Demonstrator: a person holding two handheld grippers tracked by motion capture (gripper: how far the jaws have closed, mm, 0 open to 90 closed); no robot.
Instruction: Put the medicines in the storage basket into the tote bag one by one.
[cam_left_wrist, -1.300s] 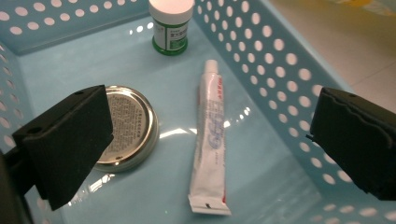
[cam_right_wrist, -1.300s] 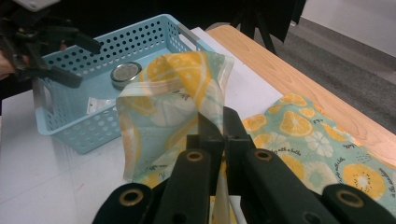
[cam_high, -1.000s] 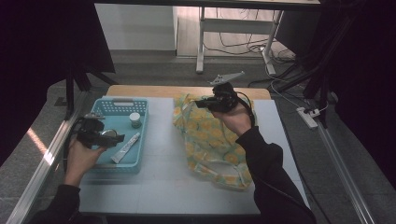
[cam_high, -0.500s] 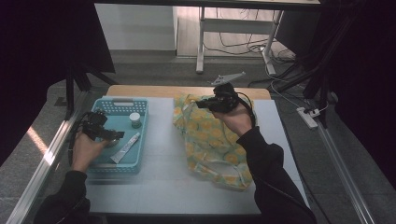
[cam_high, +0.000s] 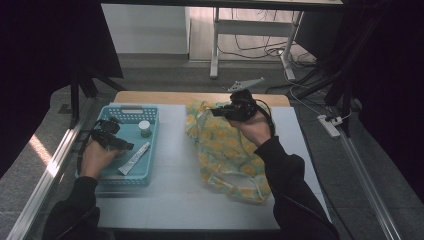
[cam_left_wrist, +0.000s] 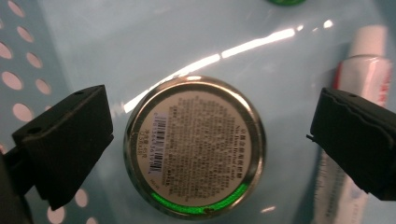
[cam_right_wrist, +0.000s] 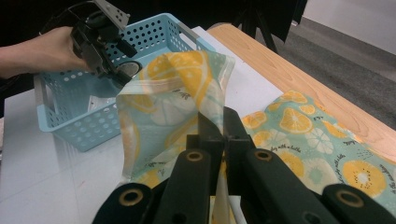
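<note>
Left gripper view: left hand-held gripper (cam_left_wrist: 210, 140) spread wide around the round metal tin (cam_left_wrist: 195, 147) in the blue perforated plastic basket (cam_left_wrist: 28, 60). Off-centre closing could skid it. Right hand-held gripper (cam_right_wrist: 218, 128) pinches the lemon-print bag (cam_right_wrist: 173, 88).

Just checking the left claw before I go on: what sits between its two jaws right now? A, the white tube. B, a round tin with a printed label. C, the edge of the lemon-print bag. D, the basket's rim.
B: in the left gripper view the round tin lies on the blue basket floor between the open jaws of the left claw, and neither jaw touches it.
</note>
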